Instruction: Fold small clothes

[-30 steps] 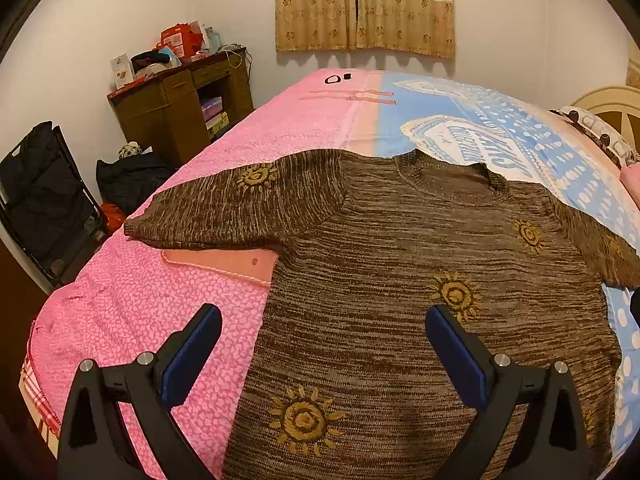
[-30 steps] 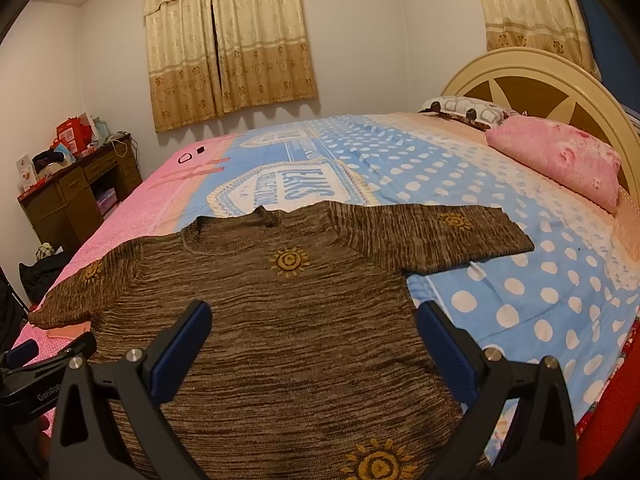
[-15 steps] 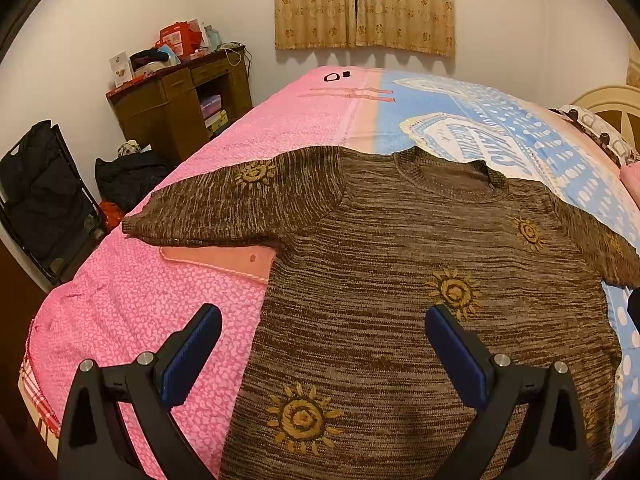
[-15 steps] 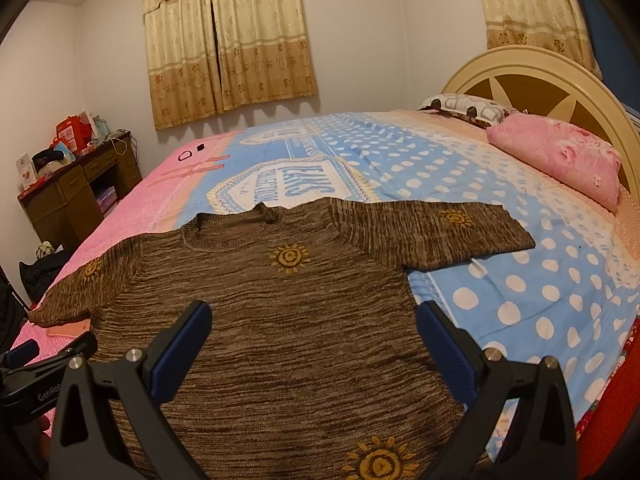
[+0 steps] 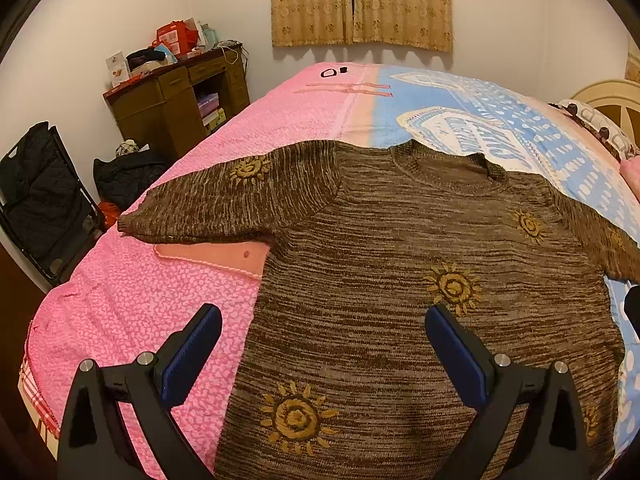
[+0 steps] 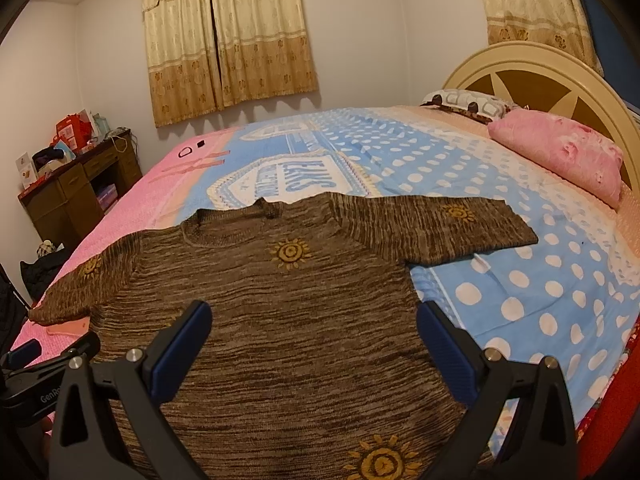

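Sweater: my brown knit sweater (image 5: 400, 280) lies flat, front up, sleeves spread, across the bed (image 6: 500, 184).
Left gripper: my left gripper (image 5: 322, 344) hangs over the lower left side of the body, fingers spread wide, holding nothing.
Right gripper: my right gripper (image 6: 314, 338) hovers above the lower right side, equally spread and empty.
Risk: pinching only the top layer would drag the knit and skew the fold.
Risk: loose sleeves (image 6: 436, 228) may bunch unevenly.
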Tool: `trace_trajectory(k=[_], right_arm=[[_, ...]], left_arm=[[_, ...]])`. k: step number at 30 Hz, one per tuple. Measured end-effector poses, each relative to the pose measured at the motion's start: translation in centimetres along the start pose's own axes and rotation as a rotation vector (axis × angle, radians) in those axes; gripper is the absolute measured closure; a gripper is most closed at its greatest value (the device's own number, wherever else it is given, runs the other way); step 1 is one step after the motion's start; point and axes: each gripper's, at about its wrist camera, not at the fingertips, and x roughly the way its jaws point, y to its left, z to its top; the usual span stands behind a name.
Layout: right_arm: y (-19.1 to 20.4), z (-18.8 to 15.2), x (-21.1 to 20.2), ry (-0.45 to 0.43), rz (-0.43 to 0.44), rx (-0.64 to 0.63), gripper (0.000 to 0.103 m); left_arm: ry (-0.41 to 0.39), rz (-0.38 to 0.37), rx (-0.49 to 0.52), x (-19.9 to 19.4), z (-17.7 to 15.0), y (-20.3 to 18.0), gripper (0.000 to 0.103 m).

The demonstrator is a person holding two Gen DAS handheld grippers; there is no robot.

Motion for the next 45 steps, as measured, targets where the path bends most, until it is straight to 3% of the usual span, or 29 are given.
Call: trace_trajectory(k=[7,13,17,20,23,26,28,34,38,42,45], right_arm=[[-0.7,-0.2,1.2,0.041,0.019,0.034,0.000],[-4.2,0.4,4.2,0.132,0.114,0.116,0.000],[-11.2,2.7,5.7,0.155,0.070,0.233,0.012],[-18.6,4.7,6.4,0.119,-0.002,0.378,0.012],[-26.3,5.4,7.7,0.094,-0.108,0.546,0.024],[-31.5,5.2,10.0,0.156,-0.176,0.649,0.035],[-32.5,5.3,11.4,0.188,-0.194,0.639,0.038],[-30.1,6.8,12.5,0.208,-0.298,0.492,0.039],[-28.7,6.3,13.2,0.222,-0.366,0.357,0.053],[-29.1,6.3,12.9,0.217,-0.302,0.364,0.083],[-28.8,6.8,13.4,0.228,-0.292,0.352,0.087]], left_arm=[[0.025,-0.051,0.026,1.1,-0.2,-1.0,0.001],[0.036,-0.084,0.043,1.8,0.2,-1.3,0.001],[0.003,-0.085,0.036,1.8,1.2,-1.1,0.001],[-0.003,-0.093,0.022,2.3,1.7,-1.1,0.001],[0.020,-0.097,0.019,3.3,1.7,-1.4,0.001],[0.048,-0.099,0.018,4.3,1.7,-1.8,0.001],[0.058,-0.099,0.018,4.8,1.8,-2.0,0.001],[0.073,-0.086,0.027,5.5,1.7,-2.2,0.001],[0.086,-0.092,0.013,5.8,1.6,-2.0,0.001],[0.082,-0.098,0.004,5.5,1.6,-1.6,0.001],[0.069,-0.098,-0.007,5.1,1.6,-0.9,0.001]])
